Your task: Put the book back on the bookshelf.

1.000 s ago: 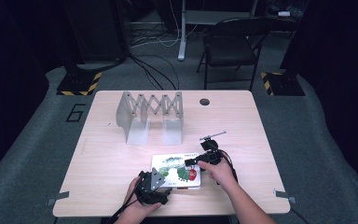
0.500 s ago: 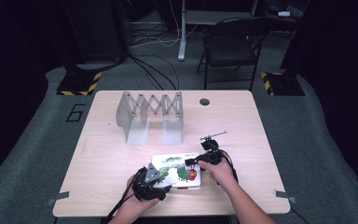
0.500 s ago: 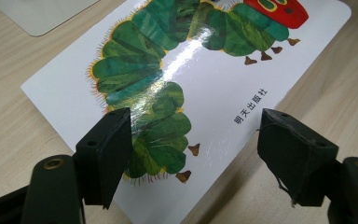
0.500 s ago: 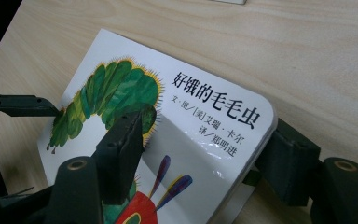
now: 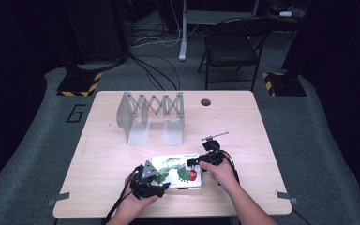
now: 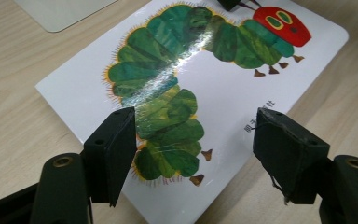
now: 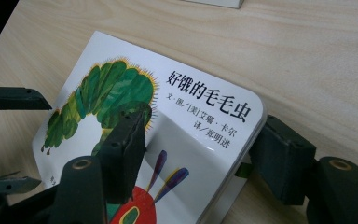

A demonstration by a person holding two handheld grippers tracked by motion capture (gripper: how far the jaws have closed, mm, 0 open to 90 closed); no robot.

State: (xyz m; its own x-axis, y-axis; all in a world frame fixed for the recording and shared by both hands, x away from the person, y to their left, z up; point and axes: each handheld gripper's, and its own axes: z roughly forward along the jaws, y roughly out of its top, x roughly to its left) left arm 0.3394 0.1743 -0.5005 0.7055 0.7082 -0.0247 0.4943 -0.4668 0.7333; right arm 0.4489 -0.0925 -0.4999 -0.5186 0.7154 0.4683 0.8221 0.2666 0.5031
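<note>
My right gripper (image 7: pixel 200 154) straddles the book (image 7: pixel 177 107) at its corner, one jaw above the cover, one outside the edge, not yet clamped. My left gripper (image 6: pixel 196 158) hangs unclenched over the opposite end.

The white book cover (image 7: pixel 205 126) carries black Chinese print, read in the right gripper view right of centre: the large title line reads 好饿的毛毛虫. Beneath it come two smaller lines, 文·图 / [美] 艾瑞·卡尔 and 译 / 郑明进. In the left gripper view the same print (image 6: pixel 261 112) shows at middle right, too cut off to read. In the high view, a large numeral 6 (image 5: pixel 76 113) is marked on the grey floor mat (image 5: pixel 33 140), at left of the frame.
</note>
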